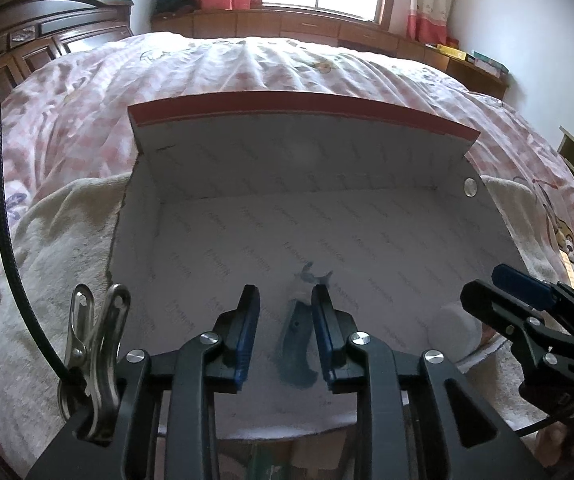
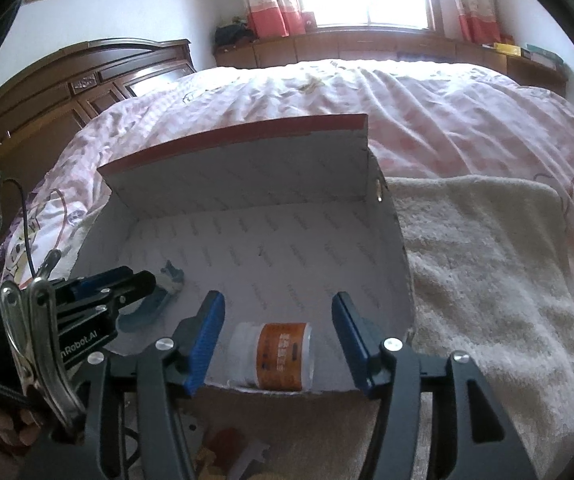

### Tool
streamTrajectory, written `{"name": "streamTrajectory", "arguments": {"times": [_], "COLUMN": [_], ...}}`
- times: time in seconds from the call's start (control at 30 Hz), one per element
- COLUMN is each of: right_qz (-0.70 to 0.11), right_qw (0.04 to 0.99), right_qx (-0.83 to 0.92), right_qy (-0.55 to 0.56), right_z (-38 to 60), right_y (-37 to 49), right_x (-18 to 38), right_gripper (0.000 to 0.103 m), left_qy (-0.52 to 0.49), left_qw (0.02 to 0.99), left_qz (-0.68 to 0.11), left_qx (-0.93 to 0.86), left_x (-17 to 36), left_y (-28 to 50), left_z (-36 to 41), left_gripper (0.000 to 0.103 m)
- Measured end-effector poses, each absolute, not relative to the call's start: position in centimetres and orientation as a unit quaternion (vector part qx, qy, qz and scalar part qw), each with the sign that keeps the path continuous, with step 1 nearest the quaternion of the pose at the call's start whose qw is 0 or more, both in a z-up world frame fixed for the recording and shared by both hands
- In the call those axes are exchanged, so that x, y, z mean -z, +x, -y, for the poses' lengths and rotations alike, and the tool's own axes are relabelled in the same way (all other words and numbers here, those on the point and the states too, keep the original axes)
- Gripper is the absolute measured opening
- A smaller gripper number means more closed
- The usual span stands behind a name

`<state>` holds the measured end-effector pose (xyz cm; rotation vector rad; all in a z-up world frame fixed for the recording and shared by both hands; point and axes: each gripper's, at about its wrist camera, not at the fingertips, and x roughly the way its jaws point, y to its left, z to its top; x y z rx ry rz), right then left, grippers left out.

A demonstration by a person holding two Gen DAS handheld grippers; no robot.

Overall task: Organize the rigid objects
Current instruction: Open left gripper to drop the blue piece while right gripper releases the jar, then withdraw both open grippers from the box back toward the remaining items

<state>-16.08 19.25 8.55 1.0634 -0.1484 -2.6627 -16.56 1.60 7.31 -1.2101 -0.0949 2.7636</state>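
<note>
Open cardboard box (image 1: pixel 367 216) sits on a cream towel (image 2: pixel 487 280) on the bed (image 1: pixel 247 68), lid flap standing at frame centre. Left tongs (image 1: pixel 285 320), lower centre of left view, part open and empty; a dark blue-grey tool (image 1: pixel 297 344), possibly a small knife, lies on the box floor between and beyond the pads. Right tongs (image 2: pixel 279 340) spread wide, empty, straddling a white jar with orange label (image 2: pixel 275 356) lying on its side at the box's near edge. Risk: the jar rolls if nudged; the two tongs, close together, could collide over the box.
</note>
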Motion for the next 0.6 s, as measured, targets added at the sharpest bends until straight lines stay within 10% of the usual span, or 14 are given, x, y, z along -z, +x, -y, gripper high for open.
{"name": "streamTrajectory", "arguments": {"times": [0.6], "right_qz": [0.073], "right_qw": [0.147], "right_qx": [0.918], "right_qy": [0.36], "right_z": [-19.3], "right_y": [-11.9], "right_x": [-9.1], "right_gripper": [0.059], "left_qy": [-0.389], "left_qw": [0.06], "left_qz": [0.03], "left_qx": [-0.919], "left_x": [-8.9], "left_y": [-13.1], "left_z": [-1.3], "left_gripper": [0.028]}}
